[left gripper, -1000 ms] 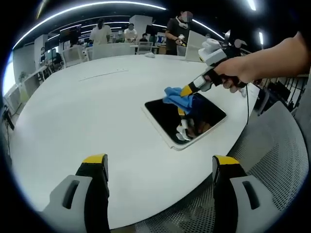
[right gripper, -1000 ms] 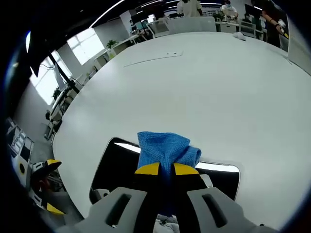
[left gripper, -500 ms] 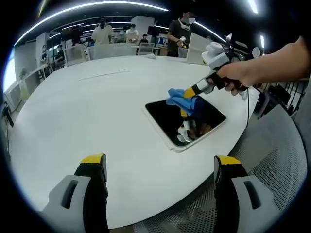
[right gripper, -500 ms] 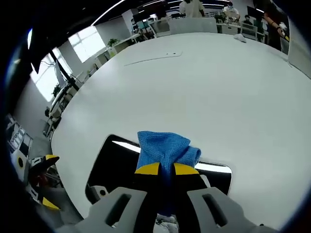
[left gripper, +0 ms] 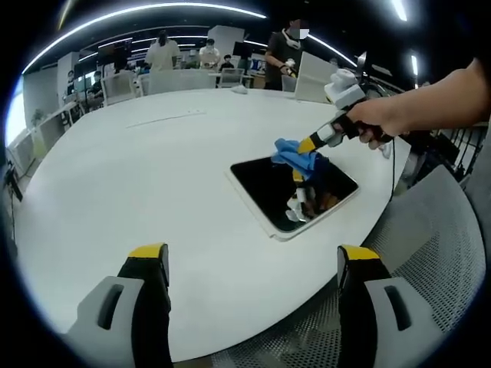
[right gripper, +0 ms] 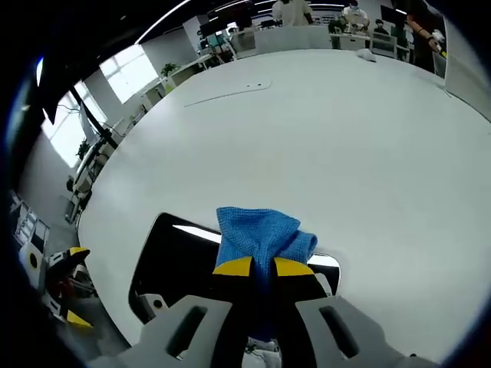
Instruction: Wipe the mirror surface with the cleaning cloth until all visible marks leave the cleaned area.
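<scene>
The right tongs (right gripper: 262, 266), yellow-tipped, are clamped tight on the crumpled blue microfibre cleaning cloth (right gripper: 262, 234), which rests on the far part of the dark rectangular mirror with a white frame (right gripper: 173, 257). In the left gripper view the cloth (left gripper: 295, 154) sits near the mirror's (left gripper: 284, 192) far corner. The left tongs (left gripper: 253, 264) hang spread wide with nothing between them, well short of the mirror.

The mirror lies loose near the edge of the round white surface (left gripper: 138, 176), beside a grey mesh chair (left gripper: 437, 253). With nothing bracing it, a firm stroke toward that edge could probably slide it off. The cloth is bunched, so I judge a hard tip could touch the glass if the wad slips. Whether marks remain is too hard to tell through the reflections.

Beyond the surface, an open office: desks, white chairs (left gripper: 180, 79) and several standing people (left gripper: 161, 52), with bright windows (right gripper: 130, 73).
</scene>
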Action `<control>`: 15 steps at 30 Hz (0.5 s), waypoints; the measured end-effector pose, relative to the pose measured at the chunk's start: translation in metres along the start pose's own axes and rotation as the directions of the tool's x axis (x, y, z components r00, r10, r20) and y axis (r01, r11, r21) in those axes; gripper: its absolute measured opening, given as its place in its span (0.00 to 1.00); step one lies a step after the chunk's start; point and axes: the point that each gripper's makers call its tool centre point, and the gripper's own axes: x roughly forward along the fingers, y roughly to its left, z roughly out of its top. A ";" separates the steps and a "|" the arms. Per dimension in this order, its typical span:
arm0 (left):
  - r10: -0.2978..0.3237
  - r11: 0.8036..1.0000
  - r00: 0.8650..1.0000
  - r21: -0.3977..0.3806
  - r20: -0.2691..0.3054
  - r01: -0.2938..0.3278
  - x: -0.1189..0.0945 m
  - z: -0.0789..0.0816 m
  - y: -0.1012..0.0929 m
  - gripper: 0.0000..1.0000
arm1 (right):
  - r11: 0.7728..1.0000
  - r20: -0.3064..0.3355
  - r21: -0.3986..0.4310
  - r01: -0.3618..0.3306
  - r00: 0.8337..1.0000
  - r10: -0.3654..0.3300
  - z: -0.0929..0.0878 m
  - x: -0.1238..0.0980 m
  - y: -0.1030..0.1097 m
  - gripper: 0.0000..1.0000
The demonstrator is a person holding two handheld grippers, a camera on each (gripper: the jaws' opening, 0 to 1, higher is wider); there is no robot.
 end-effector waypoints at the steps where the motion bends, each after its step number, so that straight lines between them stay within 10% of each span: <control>1: 0.000 1.000 1.000 0.000 0.000 0.000 0.000 0.000 0.000 0.90 | 1.000 0.000 0.005 0.004 1.000 -0.004 -0.001 -0.003 -0.001 0.04; 15: 0.003 1.000 1.000 0.001 -0.001 -0.003 -0.001 0.001 -0.001 0.90 | 0.999 -0.001 0.043 0.032 0.999 -0.032 -0.004 -0.019 -0.013 0.04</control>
